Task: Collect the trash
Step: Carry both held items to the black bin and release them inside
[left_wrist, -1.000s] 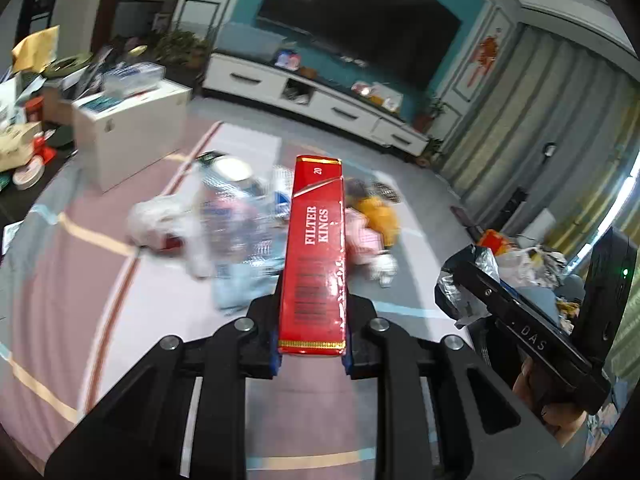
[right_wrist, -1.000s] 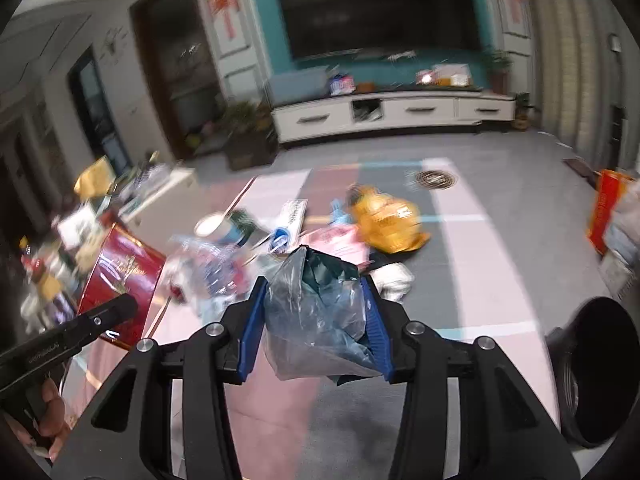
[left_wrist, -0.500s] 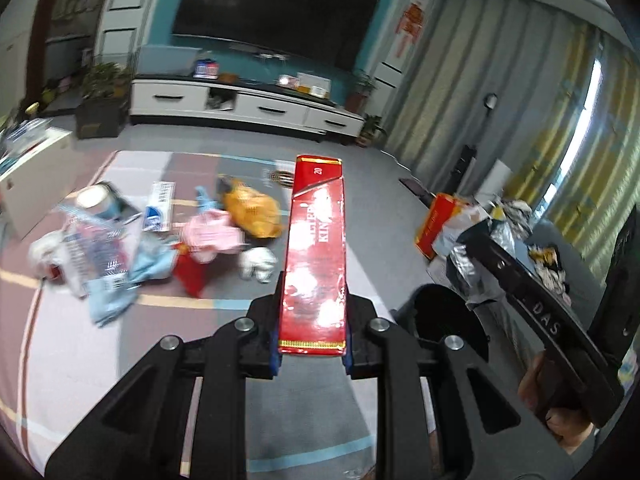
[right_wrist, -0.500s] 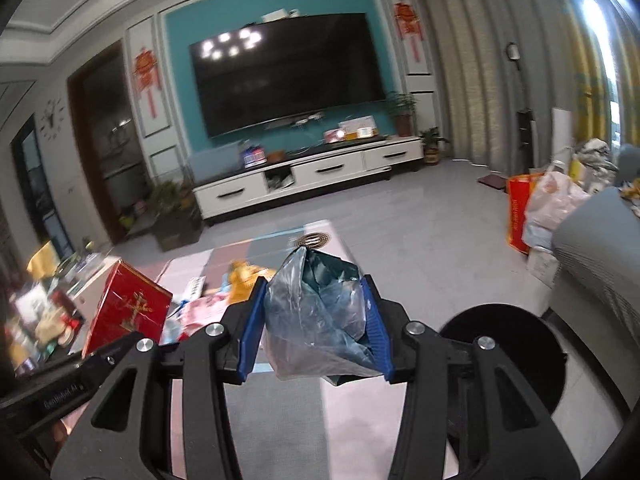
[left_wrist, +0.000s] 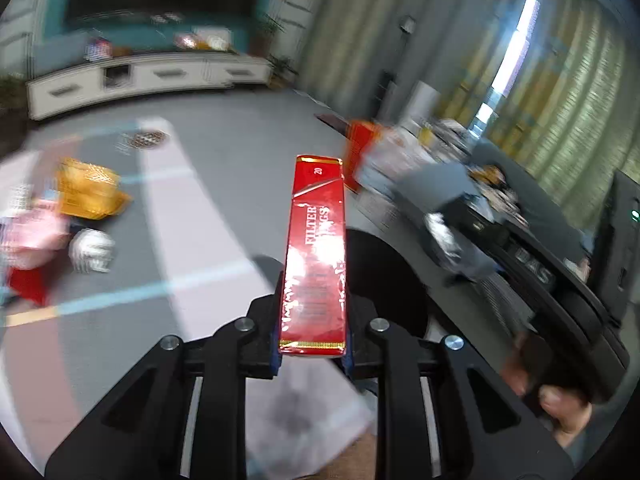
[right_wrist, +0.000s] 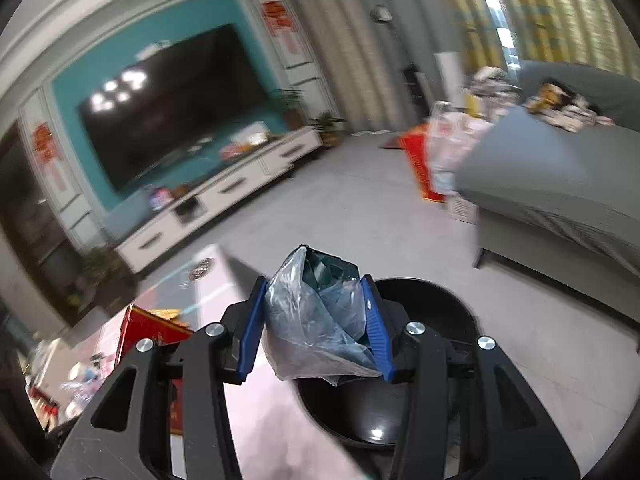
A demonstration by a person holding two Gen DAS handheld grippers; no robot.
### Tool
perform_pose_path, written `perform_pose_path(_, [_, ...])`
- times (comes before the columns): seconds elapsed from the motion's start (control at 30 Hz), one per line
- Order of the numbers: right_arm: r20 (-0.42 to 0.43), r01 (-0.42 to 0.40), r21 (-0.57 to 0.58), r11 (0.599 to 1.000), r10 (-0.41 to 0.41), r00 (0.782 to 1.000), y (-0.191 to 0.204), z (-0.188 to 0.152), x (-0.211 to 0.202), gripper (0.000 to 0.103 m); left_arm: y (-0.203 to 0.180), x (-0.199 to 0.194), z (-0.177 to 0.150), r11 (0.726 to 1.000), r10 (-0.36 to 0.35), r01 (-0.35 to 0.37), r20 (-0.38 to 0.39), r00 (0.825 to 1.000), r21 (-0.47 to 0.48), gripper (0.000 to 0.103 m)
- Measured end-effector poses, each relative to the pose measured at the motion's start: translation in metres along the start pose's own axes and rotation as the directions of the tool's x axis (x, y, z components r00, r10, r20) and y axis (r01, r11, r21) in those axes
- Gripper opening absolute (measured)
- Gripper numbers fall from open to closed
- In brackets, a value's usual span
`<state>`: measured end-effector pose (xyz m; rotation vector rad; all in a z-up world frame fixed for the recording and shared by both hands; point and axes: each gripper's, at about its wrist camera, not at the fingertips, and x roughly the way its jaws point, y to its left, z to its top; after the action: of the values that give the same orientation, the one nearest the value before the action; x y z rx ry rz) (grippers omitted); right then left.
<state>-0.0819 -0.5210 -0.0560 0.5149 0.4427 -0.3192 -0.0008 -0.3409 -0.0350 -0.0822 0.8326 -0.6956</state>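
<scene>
**Both loads swing over toward the bin**

While the room smears with motion, the left hand-held gripper is clamped narrow on a red cigarette carton, pinching it near its lower end so that most of its length juts forward past the fingertips. It looks a light, stiff cardboard box with a glossy skin: easy to carry, but prone to pivot or slip when held so far from its middle, so a grip nearer the centre of the long faces would be steadier. The right hand-held gripper is closed at a middling width on a crumpled plastic bag, clear film with something dark green bunched inside. That bag is soft and nearly weightless, crushes to whatever the blue pads allow, and is best taken by the bunched bulk, as here, not by a loose edge.

Compared with a second ago, both views have swept away from the litter pile on the floor mat, which now sits off to the left. A round black bin has come in directly beneath the bag, and probably the same dark rim shows behind the carton, though blur makes that uncertain. The grey sofa now fills the right side. Neither grip has changed.
</scene>
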Motion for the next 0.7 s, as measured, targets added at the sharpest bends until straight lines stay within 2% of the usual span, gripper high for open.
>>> perform_pose_path(0.07, [-0.015,0.054,0.028,0.998,-0.054,0.998,-0.016,-0.001,0.007,0.047,-0.007,0.019,-0.002,1.0,-0.015,0.015,-0.031,0.999,-0.003,0.023])
perform_pose_path(0.17, [-0.049,0.086,0.082,0.993,-0.082,0.995,-0.038,-0.002,0.016,0.047,-0.015,0.038,-0.004,0.999,-0.016,0.018,-0.045,0.999,0.026,0.023])
perform_pose_path(0.27, [-0.096,0.123,0.159,0.98,-0.109,0.989,-0.061,-0.006,0.029,0.047,-0.019,0.057,-0.004,0.998,-0.058,0.06,-0.088,0.994,0.023,0.023])
perform_pose_path(0.37, [-0.128,0.121,0.216,0.969,-0.095,0.987,-0.074,-0.009,0.038,0.047,-0.021,0.077,-0.005,0.994,-0.109,0.11,-0.132,0.985,0.006,0.023])
perform_pose_path(0.5, [-0.168,0.14,0.246,0.959,-0.1,0.981,-0.082,-0.014,0.052,0.047,-0.027,0.101,-0.009,0.991,-0.133,0.135,-0.18,0.975,-0.001,0.023])
perform_pose_path(0.63, [-0.21,0.162,0.261,0.952,-0.108,0.972,-0.088,-0.019,0.062,0.047,-0.028,0.125,-0.014,0.98,-0.198,0.193,-0.242,0.95,-0.044,0.023])
perform_pose_path(0.7, [-0.233,0.152,0.279,0.948,-0.087,0.969,-0.092,-0.021,0.069,0.047,-0.028,0.134,-0.016,0.982,-0.188,0.182,-0.258,0.948,-0.047,0.023])
